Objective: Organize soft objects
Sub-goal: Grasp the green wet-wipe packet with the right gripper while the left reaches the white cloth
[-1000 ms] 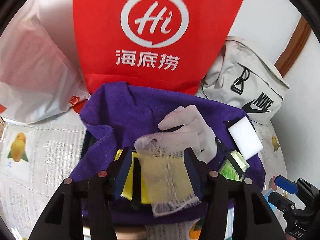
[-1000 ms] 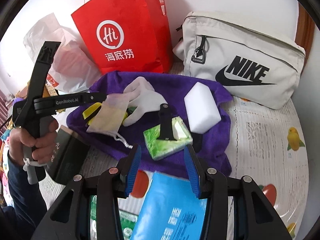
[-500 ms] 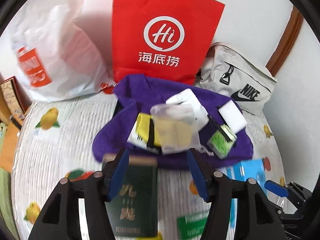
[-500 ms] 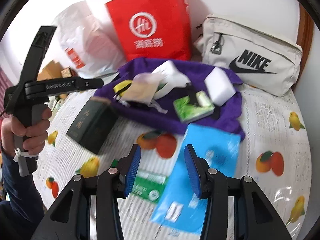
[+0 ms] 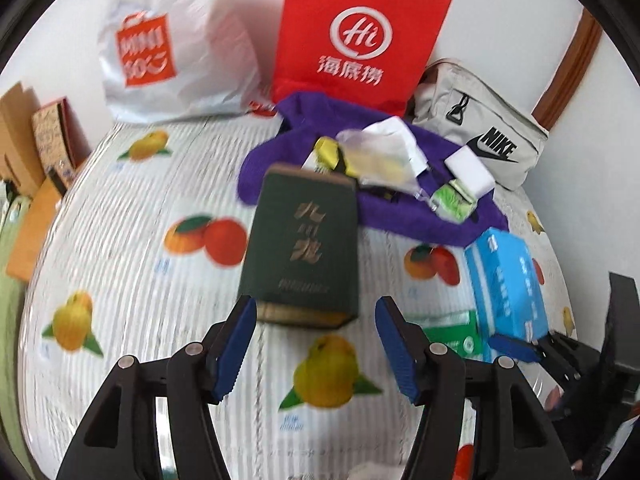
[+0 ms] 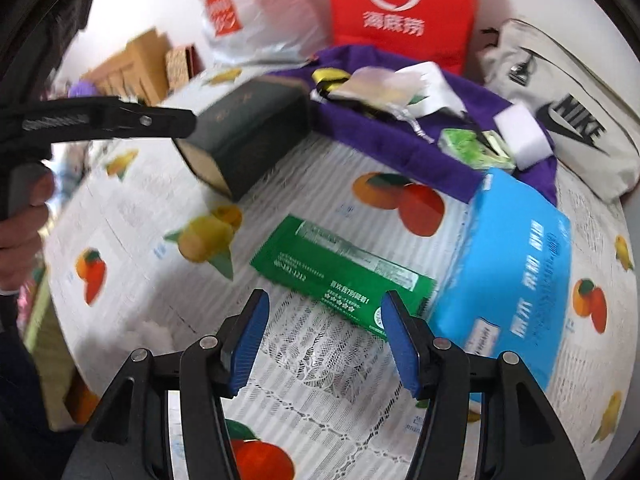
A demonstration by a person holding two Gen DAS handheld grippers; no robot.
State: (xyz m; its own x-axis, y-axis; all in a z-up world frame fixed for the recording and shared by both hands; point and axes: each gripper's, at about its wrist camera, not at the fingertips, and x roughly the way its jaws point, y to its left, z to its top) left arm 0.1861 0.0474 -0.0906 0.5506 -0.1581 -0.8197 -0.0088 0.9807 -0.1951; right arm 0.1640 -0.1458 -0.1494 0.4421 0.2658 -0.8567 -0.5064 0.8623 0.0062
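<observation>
A purple towel (image 5: 400, 216) (image 6: 384, 140) lies at the back of the table. On it rest a mesh pouch (image 5: 376, 160) (image 6: 380, 84), a white glove (image 5: 396, 130), a white sponge block (image 5: 470, 170) (image 6: 520, 136), a green packet (image 5: 454, 202) (image 6: 472, 148) and a yellow item (image 5: 326, 148). My left gripper (image 5: 316, 350) is open and empty, just in front of a dark green box (image 5: 302, 248) (image 6: 248, 128). My right gripper (image 6: 324, 346) is open and empty above a green sachet (image 6: 344, 272) and next to a blue tissue pack (image 6: 508, 272) (image 5: 506, 280).
A red paper bag (image 5: 360, 36), a white plastic bag (image 5: 176, 44) and a beige Nike bag (image 5: 480, 132) stand along the back wall. Cardboard boxes (image 5: 36, 136) sit at the far left. The table carries a fruit-print cloth (image 5: 120, 240).
My left gripper has let go of the mesh pouch, which now lies on the towel, and has pulled back and up. My right gripper has also drawn back toward the table's front.
</observation>
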